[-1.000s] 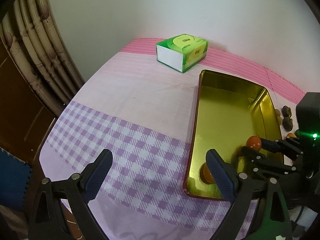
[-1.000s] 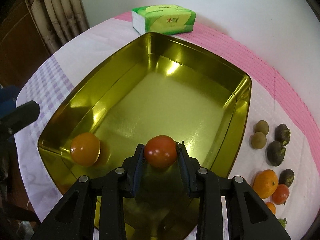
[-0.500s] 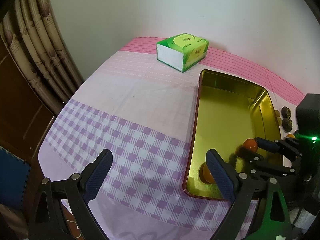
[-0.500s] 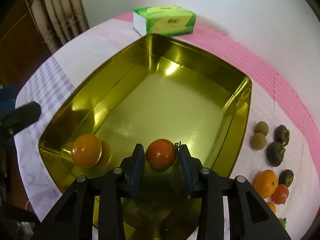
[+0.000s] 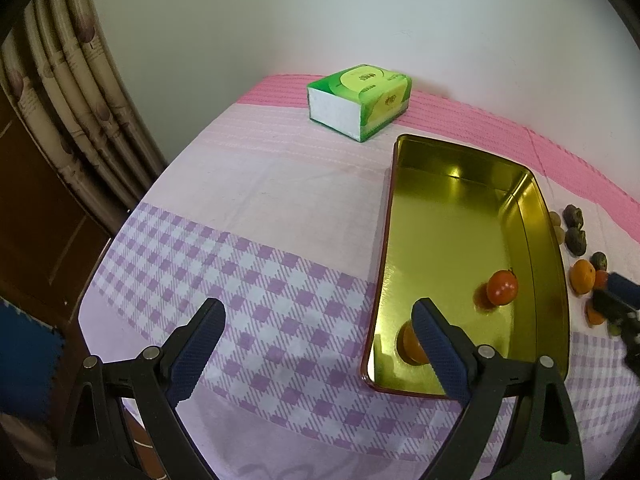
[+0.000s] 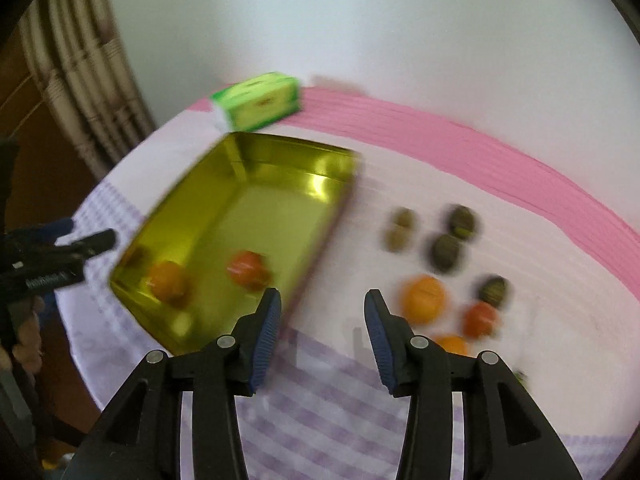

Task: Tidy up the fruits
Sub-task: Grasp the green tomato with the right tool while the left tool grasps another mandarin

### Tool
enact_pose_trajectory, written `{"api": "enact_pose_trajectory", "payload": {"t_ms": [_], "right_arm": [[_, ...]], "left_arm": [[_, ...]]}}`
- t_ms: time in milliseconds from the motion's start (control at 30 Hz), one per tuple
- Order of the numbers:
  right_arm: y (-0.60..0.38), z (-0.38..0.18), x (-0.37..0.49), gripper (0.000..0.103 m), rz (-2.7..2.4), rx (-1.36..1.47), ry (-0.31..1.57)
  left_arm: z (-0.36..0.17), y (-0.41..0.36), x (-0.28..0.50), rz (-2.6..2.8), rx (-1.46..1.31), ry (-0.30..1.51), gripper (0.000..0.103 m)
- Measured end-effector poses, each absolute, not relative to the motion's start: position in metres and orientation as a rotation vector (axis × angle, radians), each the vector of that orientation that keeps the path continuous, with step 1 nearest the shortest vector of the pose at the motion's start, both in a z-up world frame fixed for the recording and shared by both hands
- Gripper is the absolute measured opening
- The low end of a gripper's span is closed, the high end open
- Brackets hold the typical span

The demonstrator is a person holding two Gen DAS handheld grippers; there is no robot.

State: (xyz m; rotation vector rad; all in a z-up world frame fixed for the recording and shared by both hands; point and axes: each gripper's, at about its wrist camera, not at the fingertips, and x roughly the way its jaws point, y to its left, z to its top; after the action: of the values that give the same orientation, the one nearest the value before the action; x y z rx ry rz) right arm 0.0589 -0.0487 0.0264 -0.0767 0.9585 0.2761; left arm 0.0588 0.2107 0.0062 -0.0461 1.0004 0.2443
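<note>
A gold metal tray (image 5: 540,216) (image 6: 240,148) lies on the table. In it sit a red tomato (image 5: 502,288) (image 6: 247,270) and an orange (image 5: 412,346) (image 6: 169,281). My right gripper (image 6: 320,320) is open and empty, above the cloth just right of the tray's near corner. To its right lie loose fruits: an orange (image 6: 423,299), a tomato (image 6: 481,319), dark fruits (image 6: 446,252) and small brown ones (image 6: 400,228). My left gripper (image 5: 316,338) is open and empty over the checked cloth left of the tray. The right wrist view is blurred.
A green tissue box (image 5: 360,100) (image 6: 260,100) stands at the back near the wall. A curtain (image 5: 72,92) hangs at the left, past the table edge. The pink and purple checked cloth (image 5: 260,280) covers the table.
My right gripper opened and let go of the tomato, which now rests in the tray. The gripper pulled back and swung right toward the loose fruits. The left gripper stayed still.
</note>
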Motion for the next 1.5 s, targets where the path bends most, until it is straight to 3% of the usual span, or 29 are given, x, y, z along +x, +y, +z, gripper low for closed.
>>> {"api": "enact_pose_trajectory", "payload": {"t_ms": [367,1033,1133,1500], "right_arm": [[-0.167,-0.011,0.027,0.046,0.079,0.027,1.032],[-0.175,-0.048,0.048,0.046,0.088,0.048,1.024],[-0.173,-0.049,0.046,0.039,0.094,0.03,1.012],[-0.205,-0.045,0.037,0.039,0.024,0.011,0.994]], "left_arm": [[0.006,0.192,0.055,0.205,0.006,0.993,0.093],[0.011,0.101,0.042,-0.006,0.112,0.992,0.093],[0.014,0.08,0.045,-0.047,0.119,0.994,0.093],[0.002,-0.006,0.06,-0.218,0.165,1.027,0.093]]}}
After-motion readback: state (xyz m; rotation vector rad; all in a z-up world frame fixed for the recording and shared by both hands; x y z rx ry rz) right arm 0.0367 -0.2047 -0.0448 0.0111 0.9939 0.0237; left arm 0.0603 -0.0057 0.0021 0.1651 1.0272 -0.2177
